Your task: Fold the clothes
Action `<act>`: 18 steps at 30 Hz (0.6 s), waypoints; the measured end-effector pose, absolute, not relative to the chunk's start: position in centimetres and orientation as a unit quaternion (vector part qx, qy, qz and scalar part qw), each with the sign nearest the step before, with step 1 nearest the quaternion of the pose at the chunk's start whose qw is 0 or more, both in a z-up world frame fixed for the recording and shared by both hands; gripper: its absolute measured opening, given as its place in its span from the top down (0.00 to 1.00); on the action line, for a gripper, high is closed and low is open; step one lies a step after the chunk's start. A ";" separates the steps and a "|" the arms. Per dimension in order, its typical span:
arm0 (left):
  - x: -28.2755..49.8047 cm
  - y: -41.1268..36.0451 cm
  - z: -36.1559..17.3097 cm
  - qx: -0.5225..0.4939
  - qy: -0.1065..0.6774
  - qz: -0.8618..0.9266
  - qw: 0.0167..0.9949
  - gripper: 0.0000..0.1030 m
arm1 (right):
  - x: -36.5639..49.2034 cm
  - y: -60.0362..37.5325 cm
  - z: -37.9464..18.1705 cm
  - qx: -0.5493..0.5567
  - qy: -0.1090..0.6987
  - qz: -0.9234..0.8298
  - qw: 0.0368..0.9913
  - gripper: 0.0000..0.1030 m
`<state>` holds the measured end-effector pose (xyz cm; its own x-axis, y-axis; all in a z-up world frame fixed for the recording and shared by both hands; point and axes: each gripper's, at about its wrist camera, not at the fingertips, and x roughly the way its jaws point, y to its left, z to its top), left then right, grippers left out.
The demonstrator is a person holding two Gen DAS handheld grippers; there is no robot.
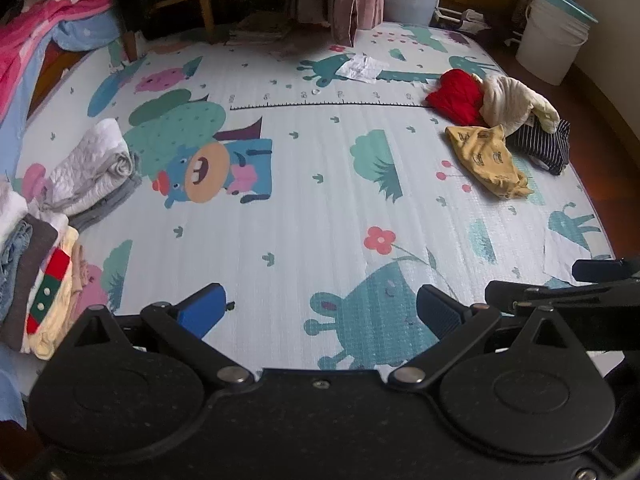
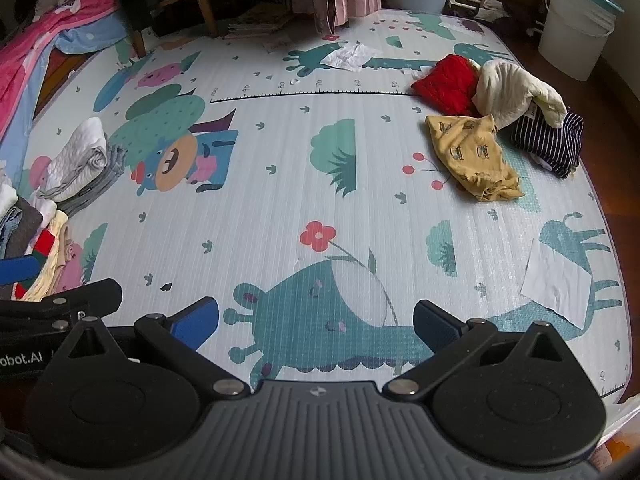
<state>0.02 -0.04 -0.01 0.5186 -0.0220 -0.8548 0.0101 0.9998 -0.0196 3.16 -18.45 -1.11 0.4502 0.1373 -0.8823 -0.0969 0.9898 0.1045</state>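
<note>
Both wrist views look forward and down, from low and side by side, over the cartoon play mat (image 1: 304,208). They share the unfolded clothes pile (image 2: 496,120) at far right and the folded stack (image 1: 36,276) at left.

Folded stack (image 1: 38,280) cut off by left edge in both views. Striped top (image 2: 548,142) partly hidden under cream garment (image 2: 516,94). Pink bedding (image 1: 44,20) far left runs out of frame. Ruler nos. (image 2: 300,84) too small to read.

Black linkage gripper (image 1: 320,312), blue pads (image 1: 204,310), silver pivot rivets; "obot.AI" lettering.
</note>
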 end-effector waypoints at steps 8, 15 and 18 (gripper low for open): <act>0.3 -0.2 -0.2 -0.007 0.483 -0.007 0.876 0.00 | 3.1 -18.3 -1.1 0.018 0.514 0.068 0.855 0.00; -0.1 0.6 -0.2 -0.011 0.486 -0.008 0.874 0.00 | 2.9 -18.6 -1.2 0.019 0.513 0.067 0.855 0.00; -0.1 0.8 -0.3 -0.012 0.488 -0.009 0.873 0.00 | 2.9 -18.6 -1.3 0.018 0.513 0.067 0.856 0.00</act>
